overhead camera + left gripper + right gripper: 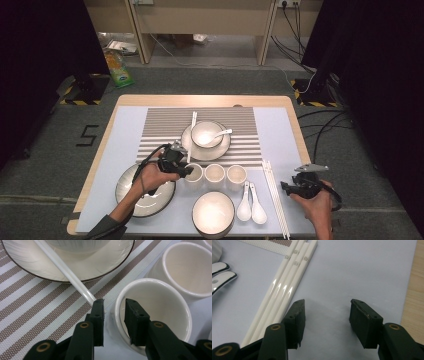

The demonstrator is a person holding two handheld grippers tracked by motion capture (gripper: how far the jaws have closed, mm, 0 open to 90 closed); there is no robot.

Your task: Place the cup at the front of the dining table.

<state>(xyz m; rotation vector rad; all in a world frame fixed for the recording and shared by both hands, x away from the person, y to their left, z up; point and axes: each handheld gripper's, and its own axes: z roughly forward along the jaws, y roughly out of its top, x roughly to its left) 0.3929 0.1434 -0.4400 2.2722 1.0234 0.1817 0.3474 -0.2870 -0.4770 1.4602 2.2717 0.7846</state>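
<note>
My left gripper (113, 312) jaws straddle the leftmost cup (155, 312) rim for lifting; right gripper (327, 315) jaws apart, idle.

Cup (160, 307) — cream white; chopsticks (284, 282) — glossy white; placemat (37, 312) — brown-and-white stripes; table cover (352, 272) — pale blue; gripper jaws — black; plate (131, 200) — dark-rimmed cream.

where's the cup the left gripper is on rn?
High view: the cup is leftmost in the row of three, right of the dark-rimmed plate and before the striped mat. The left gripper straddles its rim, one jaw inside.
</note>
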